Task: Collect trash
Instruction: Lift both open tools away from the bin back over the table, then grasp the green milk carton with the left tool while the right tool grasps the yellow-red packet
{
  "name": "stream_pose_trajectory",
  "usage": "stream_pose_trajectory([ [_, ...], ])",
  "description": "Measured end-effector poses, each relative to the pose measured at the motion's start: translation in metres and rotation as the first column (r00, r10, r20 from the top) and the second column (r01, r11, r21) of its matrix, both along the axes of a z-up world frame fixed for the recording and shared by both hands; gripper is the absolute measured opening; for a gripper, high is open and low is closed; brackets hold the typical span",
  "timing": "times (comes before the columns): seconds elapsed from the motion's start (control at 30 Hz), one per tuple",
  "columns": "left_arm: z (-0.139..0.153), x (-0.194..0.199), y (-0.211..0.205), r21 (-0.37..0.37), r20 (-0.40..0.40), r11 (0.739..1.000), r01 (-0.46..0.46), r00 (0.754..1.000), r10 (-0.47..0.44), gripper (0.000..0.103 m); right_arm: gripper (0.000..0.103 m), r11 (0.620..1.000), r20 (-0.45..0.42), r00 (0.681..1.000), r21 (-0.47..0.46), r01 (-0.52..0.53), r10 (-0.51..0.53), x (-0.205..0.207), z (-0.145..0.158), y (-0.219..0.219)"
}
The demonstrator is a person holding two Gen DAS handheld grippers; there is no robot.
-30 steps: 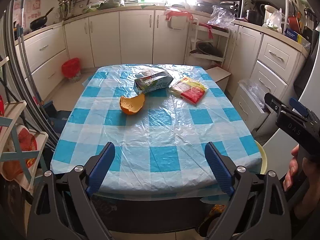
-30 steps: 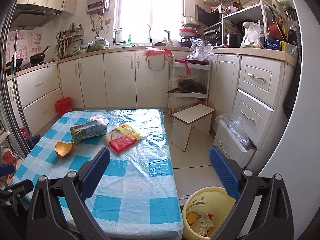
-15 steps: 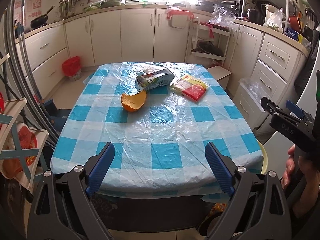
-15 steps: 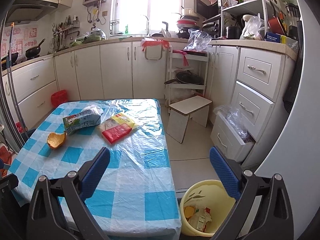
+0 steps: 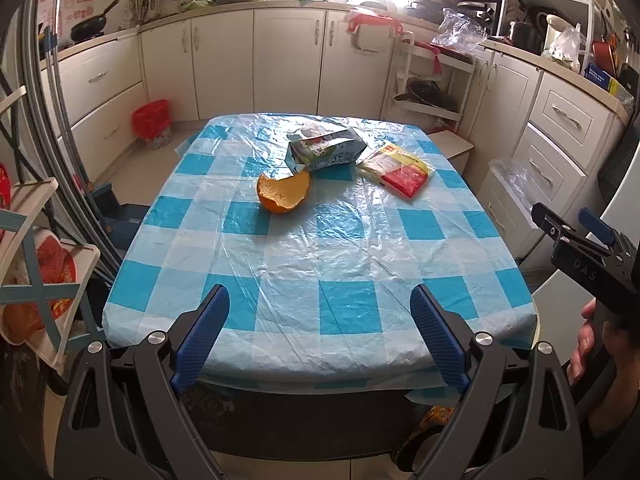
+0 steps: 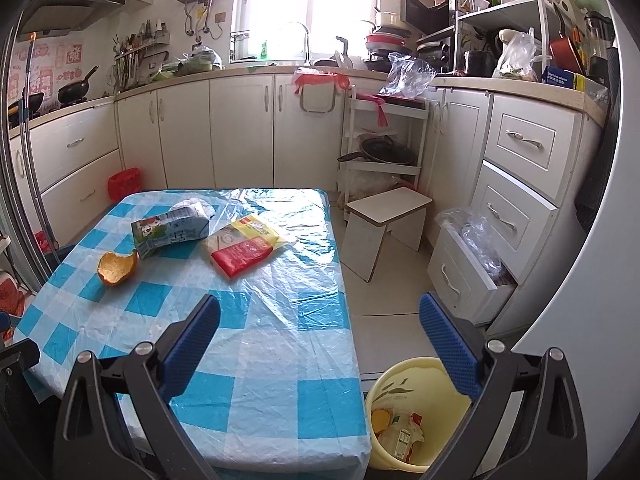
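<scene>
A kitchen is shown from 2 wrist views, with a surface [image 5: 320,264] covered by a blue-and-white checked plastic cloth. At far left, beyond the surface, a red bin [image 5: 152,122] is seen on the floor against the cabinets. The left gripper [image 5: 320,330] is held at the near edge of the surface, its 2 blue-padded fingers [image 5: 200,336] spread wide and nothing between them. 3 pieces of trash are seen on the far half of the surface. Leftmost lies an orange peel [image 5: 284,196], hollow side up. Just behind it and to its right a crumpled milk carton [image 5: 326,152] lies on its side, its near corner touching or almost touching the peel. Further right a red-and-yellow wrapper [image 5: 398,170] lies flat, close beside the carton. At the right edge of the left wrist view the right gripper [image 6: 320,344] is seen from the side, held by a hand [image 5: 588,340]. In its own view its fingers are likewise spread wide and empty, above the near right corner of the surface. On the floor at right a yellow waste bin [image 6: 404,396] is placed against the corner of the surface, with several pieces of trash already inside. A white stool [image 6: 386,220] stands further back.
</scene>
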State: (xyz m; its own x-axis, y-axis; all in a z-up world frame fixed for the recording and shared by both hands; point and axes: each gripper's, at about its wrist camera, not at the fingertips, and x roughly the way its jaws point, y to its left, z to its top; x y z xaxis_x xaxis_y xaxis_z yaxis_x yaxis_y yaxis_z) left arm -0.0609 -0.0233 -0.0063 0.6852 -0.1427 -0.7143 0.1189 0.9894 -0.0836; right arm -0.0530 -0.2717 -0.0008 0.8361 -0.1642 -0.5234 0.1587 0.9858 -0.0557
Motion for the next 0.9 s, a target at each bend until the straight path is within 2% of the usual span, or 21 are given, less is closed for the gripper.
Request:
stream_pose_trajectory([
  [0.73,-0.011,0.010,0.019,-0.014,-0.028,0.999,-0.049,0.998,0.048,0.088,0.095,0.999,-0.028,0.999,-0.010,-0.037,0.037,0.008,-0.006,0.010],
  [0.9,-0.008,0.021,0.027,-0.015,-0.011,0.999,-0.043,0.999,0.043,0.088,0.095,0.998,-0.076,0.995,0.000,-0.068,0.068,0.031,-0.013,0.012],
])
